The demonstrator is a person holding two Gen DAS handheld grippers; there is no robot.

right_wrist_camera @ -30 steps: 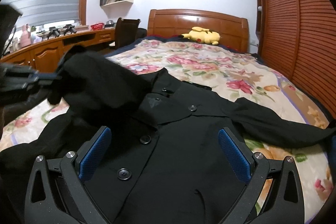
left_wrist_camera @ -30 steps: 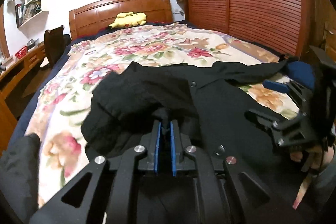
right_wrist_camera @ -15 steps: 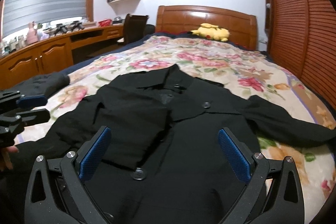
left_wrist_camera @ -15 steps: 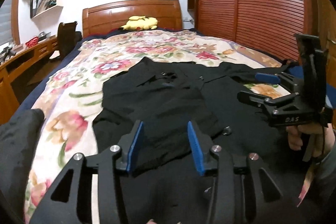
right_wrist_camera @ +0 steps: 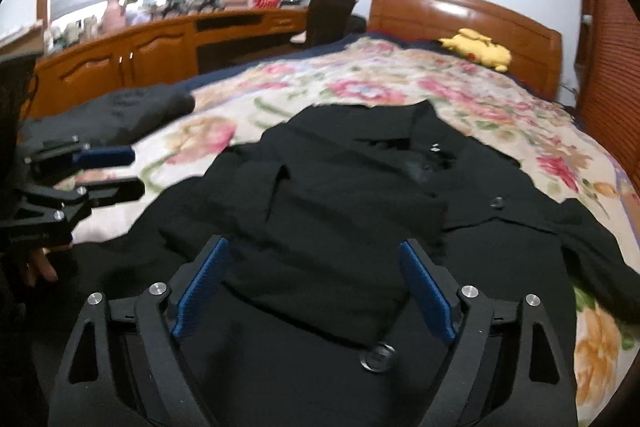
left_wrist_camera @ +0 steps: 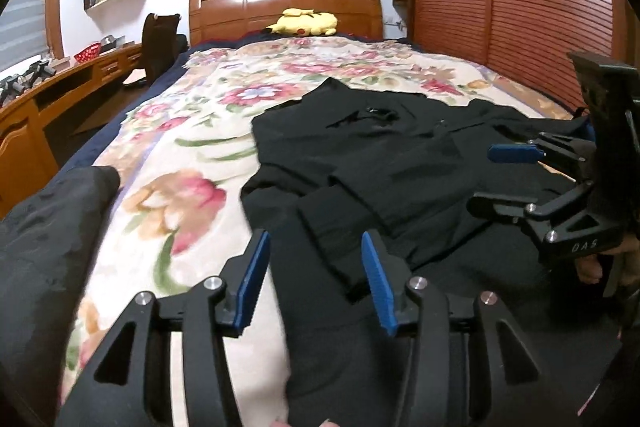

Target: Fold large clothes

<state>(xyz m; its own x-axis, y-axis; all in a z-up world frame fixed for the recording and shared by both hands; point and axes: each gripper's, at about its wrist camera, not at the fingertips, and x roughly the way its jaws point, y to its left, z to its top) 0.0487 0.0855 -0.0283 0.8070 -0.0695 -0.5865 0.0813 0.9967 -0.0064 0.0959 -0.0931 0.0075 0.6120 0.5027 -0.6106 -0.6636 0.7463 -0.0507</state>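
A black buttoned coat [left_wrist_camera: 408,151] lies spread front-up on the floral bedspread [left_wrist_camera: 180,155]. Its one sleeve [left_wrist_camera: 336,231] is folded across the chest, also seen in the right wrist view as the sleeve [right_wrist_camera: 340,227]. My left gripper [left_wrist_camera: 316,271] hovers over the coat's near left edge and the sleeve cuff. Its jaws are opening and nothing is pressed between the pads. My right gripper [right_wrist_camera: 314,283] hangs above the folded sleeve. Its jaws are wide, closing a little, with no cloth in them. Each gripper shows in the other's view: right gripper [left_wrist_camera: 520,179], left gripper [right_wrist_camera: 104,171].
A second dark garment [left_wrist_camera: 48,247] lies bunched at the bed's left edge. A yellow plush toy [left_wrist_camera: 304,23] rests by the wooden headboard [left_wrist_camera: 280,3]. A desk [right_wrist_camera: 160,51] and chair [left_wrist_camera: 160,43] stand left of the bed. Slatted wardrobe doors [left_wrist_camera: 500,7] stand to its right.
The left gripper, earlier shut on the raised sleeve, has let it go and drawn back and down. The sleeve now lies flat across the coat. The right gripper has swung left and narrowed slightly.
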